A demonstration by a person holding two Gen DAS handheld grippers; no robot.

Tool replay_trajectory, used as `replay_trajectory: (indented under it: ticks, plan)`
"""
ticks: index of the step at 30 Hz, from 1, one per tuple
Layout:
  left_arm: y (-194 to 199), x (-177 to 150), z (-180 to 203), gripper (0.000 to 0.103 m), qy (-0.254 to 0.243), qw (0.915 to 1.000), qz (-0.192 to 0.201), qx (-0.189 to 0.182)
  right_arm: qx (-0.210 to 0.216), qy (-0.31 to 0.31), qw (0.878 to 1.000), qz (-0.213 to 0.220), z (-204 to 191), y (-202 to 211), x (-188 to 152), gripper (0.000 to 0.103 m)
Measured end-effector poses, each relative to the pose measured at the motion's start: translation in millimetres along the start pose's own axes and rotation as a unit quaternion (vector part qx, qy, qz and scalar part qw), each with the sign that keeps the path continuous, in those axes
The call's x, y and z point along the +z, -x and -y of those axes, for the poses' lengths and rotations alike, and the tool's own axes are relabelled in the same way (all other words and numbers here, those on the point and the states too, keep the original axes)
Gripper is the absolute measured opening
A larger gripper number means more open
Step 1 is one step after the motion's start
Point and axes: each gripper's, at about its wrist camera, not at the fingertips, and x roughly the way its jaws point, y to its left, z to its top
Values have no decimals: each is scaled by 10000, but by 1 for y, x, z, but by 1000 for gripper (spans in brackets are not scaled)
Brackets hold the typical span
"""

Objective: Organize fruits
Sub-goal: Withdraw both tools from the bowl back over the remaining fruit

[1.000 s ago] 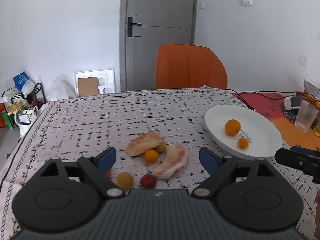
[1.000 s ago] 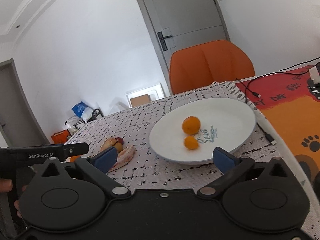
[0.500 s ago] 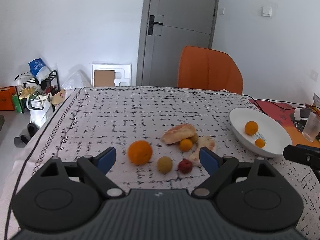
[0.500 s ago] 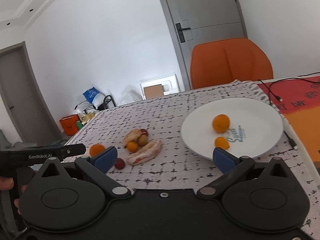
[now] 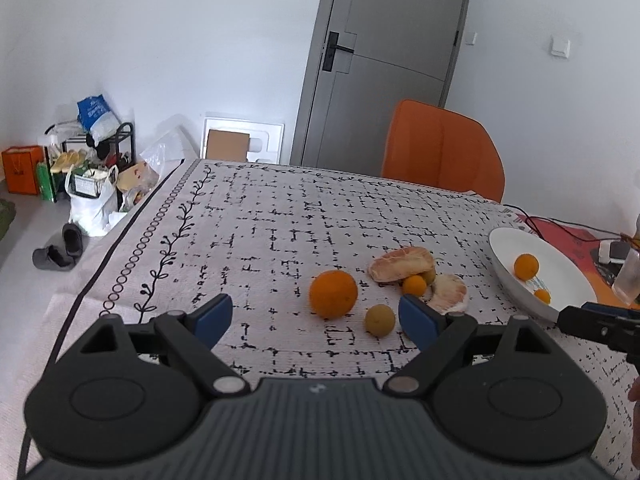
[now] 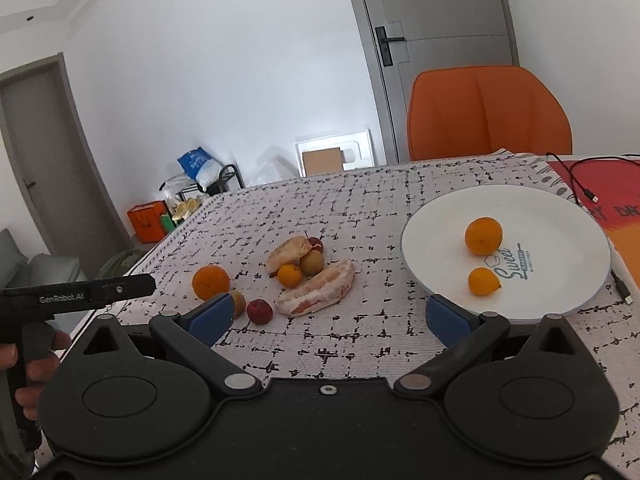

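Note:
Loose fruit lies on the patterned tablecloth: a large orange (image 5: pixel 333 294) (image 6: pixel 211 281), a small yellow-green fruit (image 5: pixel 379 320), a small orange (image 5: pixel 414 285) (image 6: pixel 289 275), a red fruit (image 6: pixel 259 311) and two pomelo pieces (image 5: pixel 401 265) (image 6: pixel 318 295). A white plate (image 6: pixel 560 220) (image 5: pixel 560 280) at the right holds two oranges (image 6: pixel 483 235) (image 6: pixel 483 281). My left gripper (image 5: pixel 316 317) is open and empty, just in front of the large orange. My right gripper (image 6: pixel 330 316) is open and empty, near the plate's front rim.
An orange chair (image 5: pixel 442 152) stands at the table's far edge. A red mat with cables (image 6: pixel 592 184) lies right of the plate, and a clear glass (image 5: pixel 630 280) stands at the far right. Bags and a rack (image 5: pixel 92 160) sit on the floor at left.
Both grippers have pulled back and swung left. The large orange has come into view, and the fruit pile and plate now sit farther right in both views. Both stay open.

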Motion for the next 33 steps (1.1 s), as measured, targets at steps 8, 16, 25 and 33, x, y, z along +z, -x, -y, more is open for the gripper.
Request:
replay_trajectory:
  ticks: [8,16,25,33]
  plan:
    - [-6,0,-4,88,-22,9999,24,-103,64,53,10000,-12,-2,-12,-1,103]
    - [-18,-4,1,83,-44,9999,-43,-162,175,71,9998,-100,-1,-31,0,103]
    - [-35,-8,13,55,5,9989,-205,-424,292,389,9983,-332,-2,-55,0,89]
    - [-50,-11,29,43,-53,9977,-333,-594,303,586,9967,-468,-1,-69,6,85]
